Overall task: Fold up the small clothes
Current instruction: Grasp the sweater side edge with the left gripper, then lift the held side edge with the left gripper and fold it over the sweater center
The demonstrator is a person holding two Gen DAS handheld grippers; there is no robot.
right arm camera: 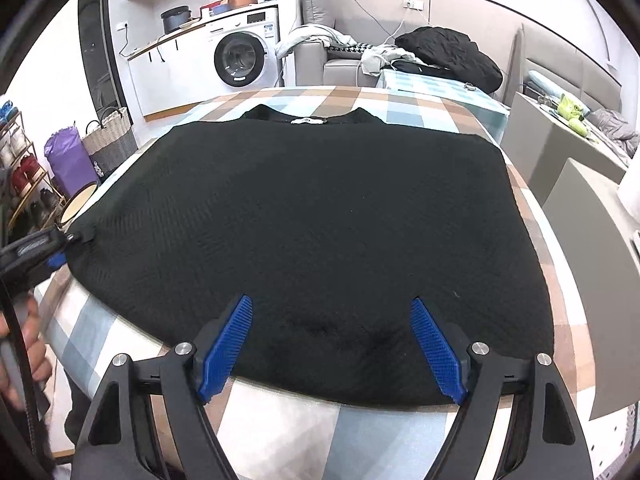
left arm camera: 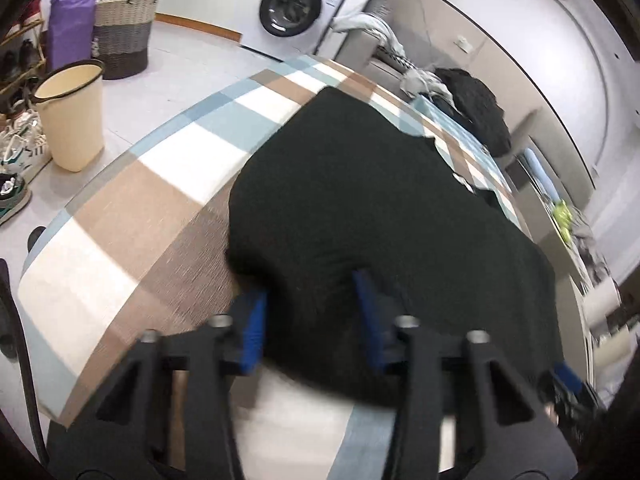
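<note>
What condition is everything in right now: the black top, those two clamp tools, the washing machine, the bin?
Black top: spread flat on the checked table, collar at the far end.
Left hand-held gripper: open, fingers straddling a raised bit of the top's edge.
Right hand-held gripper: open wide over the near hem, gripping nothing.
Washing machine: door shut.
Cream bin: upright, no lid.
</note>
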